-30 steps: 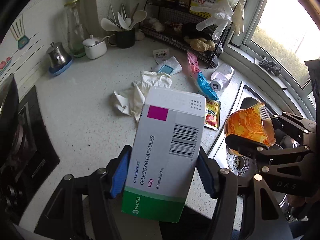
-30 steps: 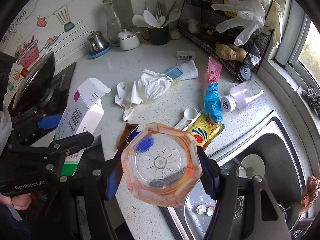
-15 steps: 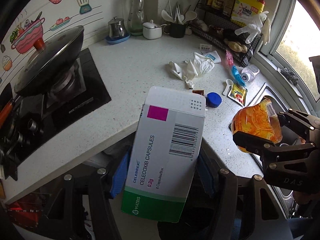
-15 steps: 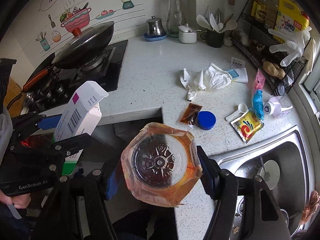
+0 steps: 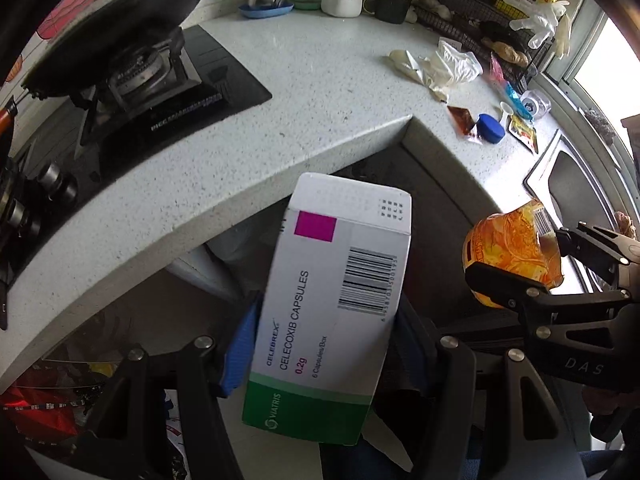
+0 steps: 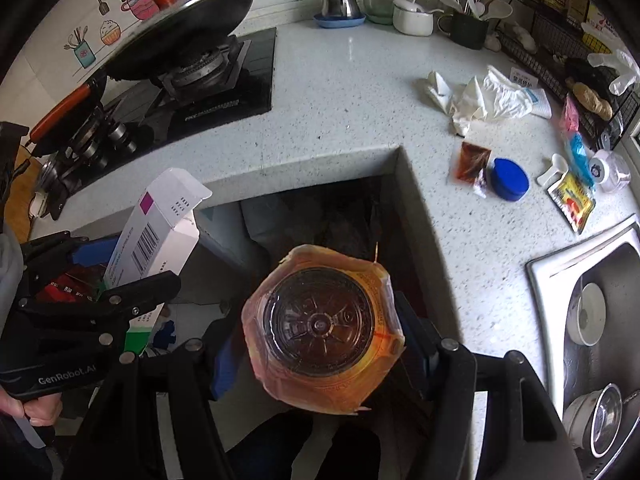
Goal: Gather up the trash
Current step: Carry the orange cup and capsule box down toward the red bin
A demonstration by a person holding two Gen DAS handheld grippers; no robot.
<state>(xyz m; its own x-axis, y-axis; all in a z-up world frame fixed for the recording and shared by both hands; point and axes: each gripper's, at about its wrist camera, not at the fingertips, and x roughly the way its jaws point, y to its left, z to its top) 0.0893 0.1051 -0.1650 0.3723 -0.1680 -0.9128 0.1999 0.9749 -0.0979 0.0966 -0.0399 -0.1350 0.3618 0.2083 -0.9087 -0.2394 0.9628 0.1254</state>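
Note:
My left gripper (image 5: 324, 340) is shut on a white and green capsule box (image 5: 332, 308), also seen as the box (image 6: 160, 224) in the right wrist view. My right gripper (image 6: 320, 348) is shut on an orange plastic cup (image 6: 324, 328) with a clear base toward the camera. Both hang off the counter, over the dark recess at its inner corner, side by side. On the counter lie crumpled white gloves (image 6: 480, 100), a brown sachet (image 6: 472, 160), a blue lid (image 6: 510, 179), a white scoop (image 6: 554, 168), a yellow sachet (image 6: 572, 202) and blue and pink wrappers (image 6: 576, 148).
A speckled white counter (image 5: 320, 80) wraps the recess. A wok on the stove (image 6: 192, 64) stands at the left, the sink (image 6: 600, 320) with bowls at the right, a wire rack (image 5: 480, 20) at the back. Red wrappers (image 5: 36, 404) lie low under the counter edge.
Both grippers drew back from above the counter and sank in front of its inner corner. The counter trash now lies farther off. Both grips are unchanged.

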